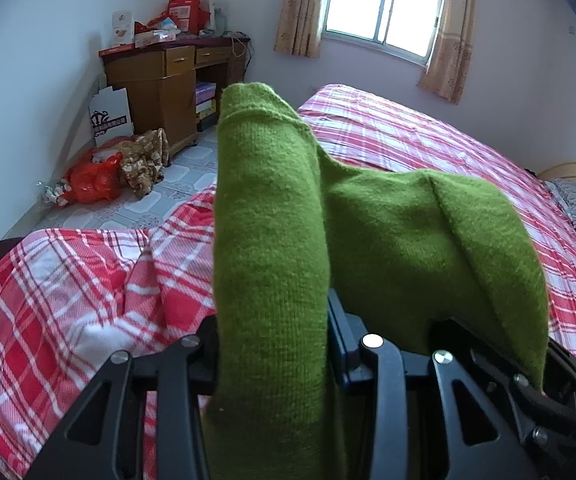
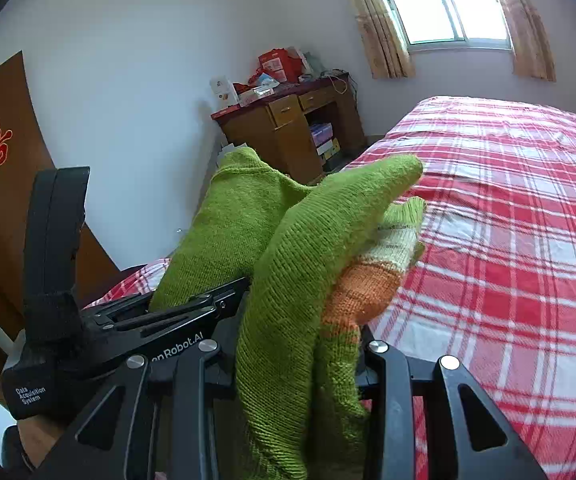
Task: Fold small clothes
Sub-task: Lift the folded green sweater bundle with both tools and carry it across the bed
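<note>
Gripping green knit garment, both tongs clenched; folds point forward over bed.

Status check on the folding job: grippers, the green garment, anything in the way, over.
Left gripper and right gripper: jaws shut on green knitted garment. Garment bunched between both, held above red plaid bedspread. Nothing in the way.

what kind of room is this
Most likely a home bedroom: a bed with a red plaid cover, a cluttered wooden desk against the wall, and a curtained window.
</note>
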`<move>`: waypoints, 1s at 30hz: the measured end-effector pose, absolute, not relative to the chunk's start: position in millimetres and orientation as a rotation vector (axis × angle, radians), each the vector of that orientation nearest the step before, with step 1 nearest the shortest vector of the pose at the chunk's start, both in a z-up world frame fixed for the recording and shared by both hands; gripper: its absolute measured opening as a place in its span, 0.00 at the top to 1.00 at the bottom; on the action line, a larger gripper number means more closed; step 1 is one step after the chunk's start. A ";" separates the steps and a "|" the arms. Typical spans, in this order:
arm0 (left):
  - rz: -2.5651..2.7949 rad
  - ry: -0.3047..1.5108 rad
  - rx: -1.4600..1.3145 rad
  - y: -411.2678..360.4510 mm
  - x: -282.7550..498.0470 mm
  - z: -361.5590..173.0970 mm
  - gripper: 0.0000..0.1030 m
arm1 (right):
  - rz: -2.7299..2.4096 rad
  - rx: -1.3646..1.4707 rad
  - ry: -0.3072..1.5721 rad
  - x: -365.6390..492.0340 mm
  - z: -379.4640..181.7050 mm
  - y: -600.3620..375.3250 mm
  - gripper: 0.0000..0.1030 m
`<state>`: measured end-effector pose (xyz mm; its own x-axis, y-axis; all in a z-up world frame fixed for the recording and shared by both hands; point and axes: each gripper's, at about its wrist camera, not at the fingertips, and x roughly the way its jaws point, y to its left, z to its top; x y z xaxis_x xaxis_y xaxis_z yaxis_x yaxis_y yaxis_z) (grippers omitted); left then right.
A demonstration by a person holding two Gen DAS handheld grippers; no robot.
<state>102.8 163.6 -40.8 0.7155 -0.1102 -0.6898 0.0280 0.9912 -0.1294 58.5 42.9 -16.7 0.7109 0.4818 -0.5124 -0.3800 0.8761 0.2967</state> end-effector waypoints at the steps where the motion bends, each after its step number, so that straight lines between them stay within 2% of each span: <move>1: -0.075 0.769 -0.112 163.5 106.0 -41.9 0.60 | 0.480 0.168 0.612 61.5 -17.3 43.9 0.64; 9: -0.041 0.737 -0.091 156.7 146.1 -66.4 0.60 | 0.449 0.062 0.561 107.3 -36.8 48.9 0.65; 16: -0.004 0.793 -0.099 160.4 164.9 -84.8 0.58 | 0.387 0.071 0.688 161.8 -80.5 36.8 0.65; 22: 0.018 0.804 -0.087 157.5 170.6 -87.9 0.49 | 0.468 0.316 0.799 188.8 -100.4 6.1 0.64; 26: 0.051 0.832 -0.136 168.5 174.9 -91.4 0.31 | 0.490 0.394 0.829 194.9 -108.7 -2.5 0.60; 30: 0.046 0.857 -0.173 170.8 180.5 -93.9 0.28 | 0.472 0.369 0.827 192.7 -106.3 0.0 0.58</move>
<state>180.5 170.8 -93.9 0.6543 -0.0292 -0.7557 -0.1099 0.9850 -0.1332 192.7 0.0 -106.3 0.5849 0.5337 -0.6108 -0.2544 0.8357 0.4866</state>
